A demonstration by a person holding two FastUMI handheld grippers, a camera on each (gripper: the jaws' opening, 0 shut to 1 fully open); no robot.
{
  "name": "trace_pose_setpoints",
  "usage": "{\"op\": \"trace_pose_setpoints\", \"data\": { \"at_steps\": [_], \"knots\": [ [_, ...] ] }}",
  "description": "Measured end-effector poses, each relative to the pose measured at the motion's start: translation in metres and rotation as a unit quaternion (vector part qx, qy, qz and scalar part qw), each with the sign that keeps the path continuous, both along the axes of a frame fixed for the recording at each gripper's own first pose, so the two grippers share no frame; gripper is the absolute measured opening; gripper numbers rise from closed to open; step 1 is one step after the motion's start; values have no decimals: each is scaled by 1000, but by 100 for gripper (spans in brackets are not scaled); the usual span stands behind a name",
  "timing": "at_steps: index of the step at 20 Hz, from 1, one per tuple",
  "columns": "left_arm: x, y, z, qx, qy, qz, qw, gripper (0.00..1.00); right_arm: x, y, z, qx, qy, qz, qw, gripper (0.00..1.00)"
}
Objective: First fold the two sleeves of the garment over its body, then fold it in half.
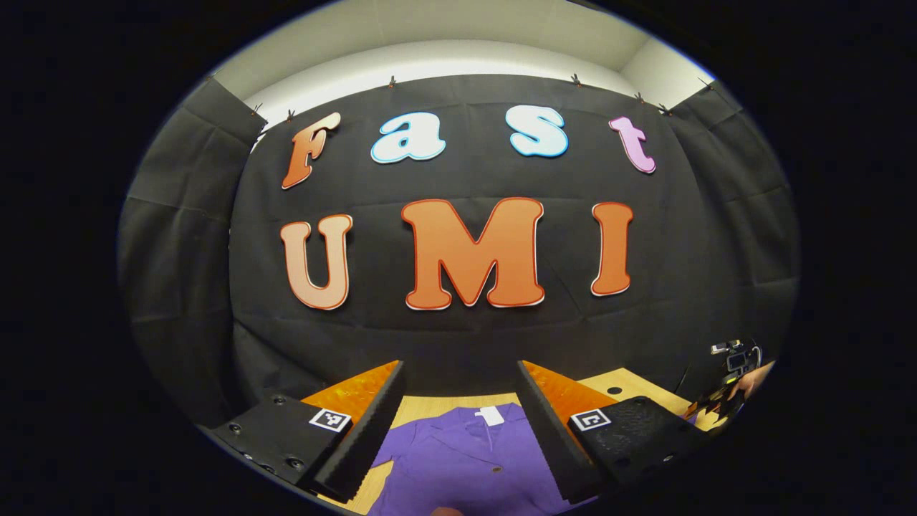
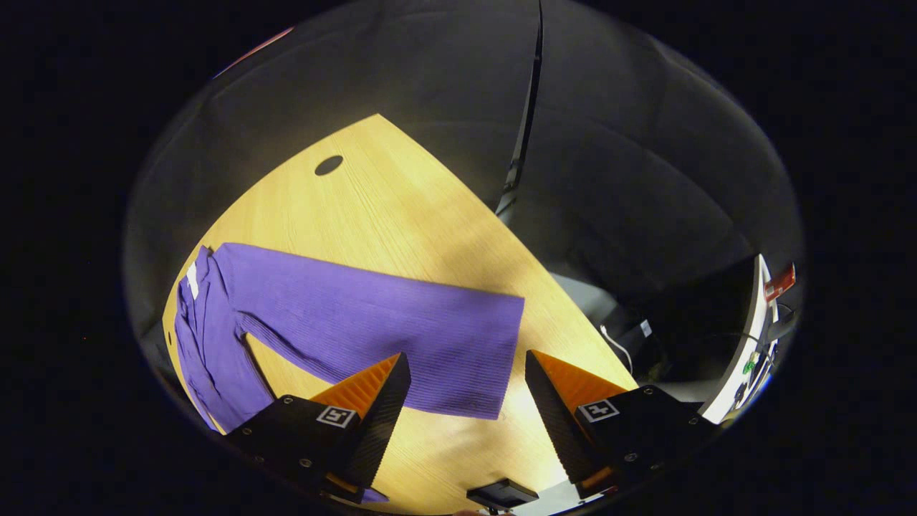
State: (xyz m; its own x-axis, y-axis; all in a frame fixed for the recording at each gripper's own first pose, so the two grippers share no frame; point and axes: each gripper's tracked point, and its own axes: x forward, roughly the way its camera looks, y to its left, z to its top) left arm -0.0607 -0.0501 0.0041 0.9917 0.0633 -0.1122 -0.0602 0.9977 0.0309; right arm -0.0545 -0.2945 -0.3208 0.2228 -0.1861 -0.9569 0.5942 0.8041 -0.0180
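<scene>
Lying below both open tongs (image 2: 462, 390): purple garment (image 2: 372, 326).

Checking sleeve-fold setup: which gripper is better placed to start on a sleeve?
Right, probably. The right gripper hangs open over the sleeve's cuff end on the table; the left gripper faces the collar.

- The left gripper (image 1: 458, 401) hangs above the purple garment (image 1: 466, 462), jaws spread wide with nothing between them.
- The garment lies flat on the wooden table (image 1: 630, 383), its collar and white tag (image 1: 491, 415) toward the black booth wall (image 1: 458, 344).
- Right of the garment, by the table's edge, is another gripper (image 1: 727, 387).
</scene>
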Motion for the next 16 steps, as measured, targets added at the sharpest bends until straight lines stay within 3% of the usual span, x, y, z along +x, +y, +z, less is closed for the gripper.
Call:
{"op": "trace_pose_setpoints", "data": {
  "at_steps": [5, 12, 16],
  "knots": [
    [-9, -3, -22, 8, 31, 14, 999, 95, -2, 4, -13, 42, 15, 2, 999, 96],
    [-19, -2, -51, 3, 72, 41, 997, 95, -4, 1, -32, 31, 48, 26, 998, 96],
    [-21, 1, -56, 6, 81, 57, 995, 95, 0, -1, -38, 20, 60, 20, 998, 91]
  ]
}}
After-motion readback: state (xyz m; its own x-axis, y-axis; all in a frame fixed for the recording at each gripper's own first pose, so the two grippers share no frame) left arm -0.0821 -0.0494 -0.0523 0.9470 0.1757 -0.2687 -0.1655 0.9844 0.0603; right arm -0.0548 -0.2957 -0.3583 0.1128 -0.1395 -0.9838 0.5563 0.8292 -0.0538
